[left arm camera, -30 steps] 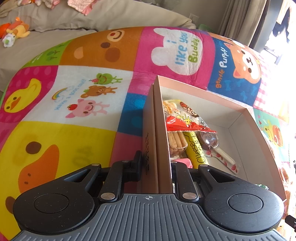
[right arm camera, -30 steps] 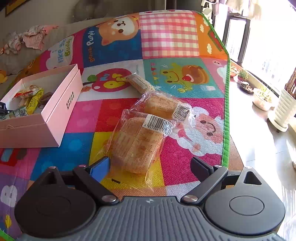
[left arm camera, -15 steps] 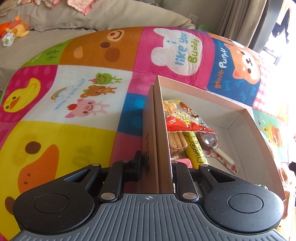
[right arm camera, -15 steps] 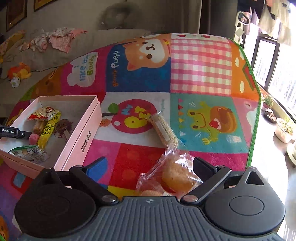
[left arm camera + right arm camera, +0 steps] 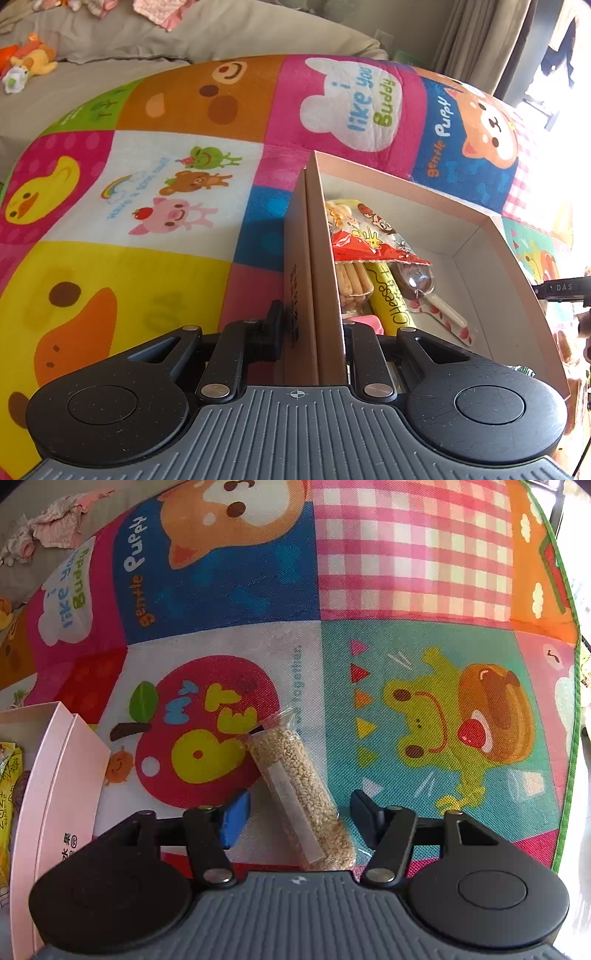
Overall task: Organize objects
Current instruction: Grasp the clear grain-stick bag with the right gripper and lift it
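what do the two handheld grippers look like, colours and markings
Both share one design: a ribbed grey body with a small crosshair mark, two round black discs, and black linkage arms with silver pins. The left gripper has black fingers; the right gripper has one blue finger pad.

A patchwork play mat (image 5: 192,206) printed with cartoon animals is spread out in strong daylight. Behind it, a beige sofa (image 5: 110,62) is strewn with plush toys (image 5: 31,61) and pink clothes (image 5: 162,13). Grey curtains (image 5: 469,40) are hung beside a glaring window (image 5: 550,74).
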Demonstrator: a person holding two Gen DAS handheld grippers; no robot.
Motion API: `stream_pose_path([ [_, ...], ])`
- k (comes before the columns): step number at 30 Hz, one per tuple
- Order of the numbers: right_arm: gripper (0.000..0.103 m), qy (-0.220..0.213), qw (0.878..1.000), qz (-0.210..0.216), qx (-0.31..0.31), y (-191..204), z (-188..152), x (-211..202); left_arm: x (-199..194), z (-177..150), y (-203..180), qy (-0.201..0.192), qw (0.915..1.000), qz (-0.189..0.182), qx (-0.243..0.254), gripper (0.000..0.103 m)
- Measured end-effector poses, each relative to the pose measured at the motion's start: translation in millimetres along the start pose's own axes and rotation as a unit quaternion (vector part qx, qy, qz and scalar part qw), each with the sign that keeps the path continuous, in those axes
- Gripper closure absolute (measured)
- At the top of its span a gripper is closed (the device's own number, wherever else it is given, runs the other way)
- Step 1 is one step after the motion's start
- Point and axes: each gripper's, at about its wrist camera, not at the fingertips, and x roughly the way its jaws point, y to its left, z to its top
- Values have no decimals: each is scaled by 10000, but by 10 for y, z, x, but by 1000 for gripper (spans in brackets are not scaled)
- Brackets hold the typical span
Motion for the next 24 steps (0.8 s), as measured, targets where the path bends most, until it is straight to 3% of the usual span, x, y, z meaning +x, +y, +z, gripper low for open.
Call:
stream_pose_path([
  [2,65,-48,9999,-34,-89,42,-38,-74,0,-1,1,-6,10000,-7,-9,83],
  [9,70,-198,9990,404,4,74,-246,-482,-2,-2,2,-11,10000,-17,-16,83],
  [20,76,-1409,9879,270,587,-308,-363,-1514,-5,-5,9,-11,10000,-23,-24,83],
  [24,76,-1788,9819,208,594,-367,-568,-1967,-6,-7,9,-15,10000,-27,-20,83],
])
